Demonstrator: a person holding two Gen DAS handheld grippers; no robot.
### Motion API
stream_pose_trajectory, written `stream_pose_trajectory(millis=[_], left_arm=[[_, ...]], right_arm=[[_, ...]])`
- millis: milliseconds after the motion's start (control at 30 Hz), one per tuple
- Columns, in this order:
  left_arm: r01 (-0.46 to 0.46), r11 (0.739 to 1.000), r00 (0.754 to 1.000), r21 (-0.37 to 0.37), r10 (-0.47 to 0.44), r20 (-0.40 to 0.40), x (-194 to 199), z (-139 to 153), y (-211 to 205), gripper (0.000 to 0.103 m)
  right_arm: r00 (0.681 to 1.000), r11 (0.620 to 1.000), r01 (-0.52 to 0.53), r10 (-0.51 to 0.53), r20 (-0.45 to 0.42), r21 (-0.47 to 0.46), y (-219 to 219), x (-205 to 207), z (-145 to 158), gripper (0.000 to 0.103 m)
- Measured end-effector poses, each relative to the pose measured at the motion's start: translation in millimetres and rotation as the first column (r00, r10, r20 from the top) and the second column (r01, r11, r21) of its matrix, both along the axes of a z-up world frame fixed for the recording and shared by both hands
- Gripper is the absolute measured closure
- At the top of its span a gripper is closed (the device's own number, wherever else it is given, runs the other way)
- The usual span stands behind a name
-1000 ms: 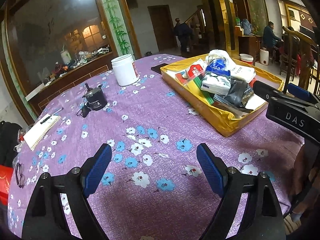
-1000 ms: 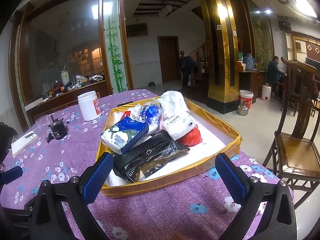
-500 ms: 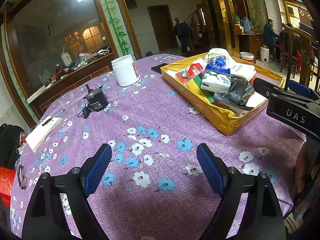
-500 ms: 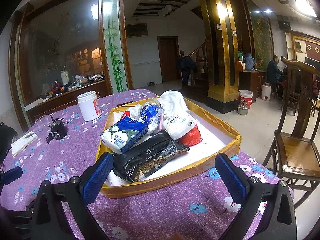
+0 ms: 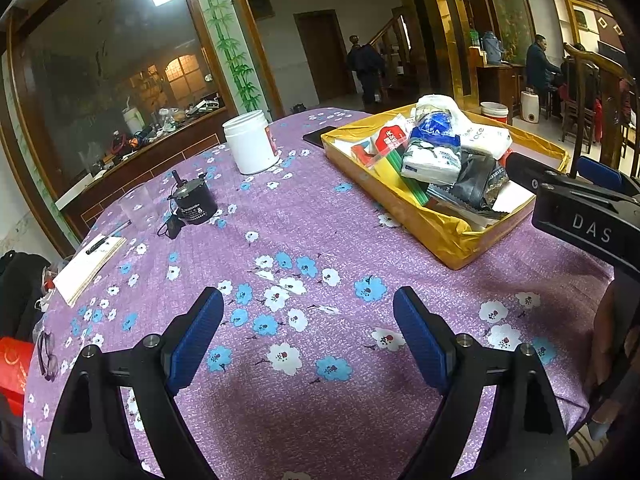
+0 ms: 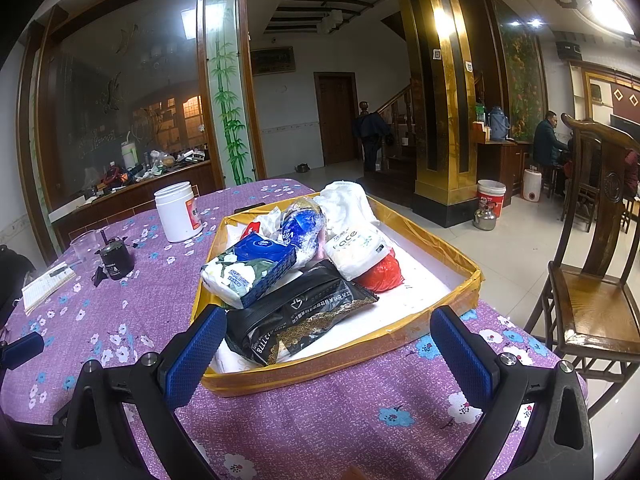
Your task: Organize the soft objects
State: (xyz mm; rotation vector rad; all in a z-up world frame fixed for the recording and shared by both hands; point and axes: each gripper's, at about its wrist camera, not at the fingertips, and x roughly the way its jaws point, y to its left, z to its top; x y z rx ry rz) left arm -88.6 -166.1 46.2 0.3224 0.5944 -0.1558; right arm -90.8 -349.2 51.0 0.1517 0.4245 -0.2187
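Soft packs heaped in yellow tray (image 6: 440, 312) on purple tablecloth (image 6: 120, 304): black pouch (image 6: 296, 316) at near edge, tissue pack (image 6: 248, 268) behind. Right gripper (image 6: 324, 344) before tray, spread, empty. Left gripper (image 5: 308, 332) left of tray, spread, empty. Sorting probably not begun; next, reach for black pouch.

A gilded column (image 6: 444, 92) rises from the pale tiled floor (image 6: 508, 240) (a wooden chair (image 6: 592, 280) stands nearby).

left tongs (image 5: 308, 330): black frame, blue pads | right tongs (image 6: 328, 348): same, "DAS" lettering
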Motion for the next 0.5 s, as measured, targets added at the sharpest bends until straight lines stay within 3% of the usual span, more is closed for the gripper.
stream_pose_trajectory(millis=[500], left_arm=[[-0.019, 0.999, 0.999, 0.042, 0.017, 0.047, -3.6, 0.9, -0.4, 0.016]], right_arm=[[1.0, 1.0, 0.001, -0.001, -0.003, 0.002, -0.2, 0.1, -0.5, 0.0]])
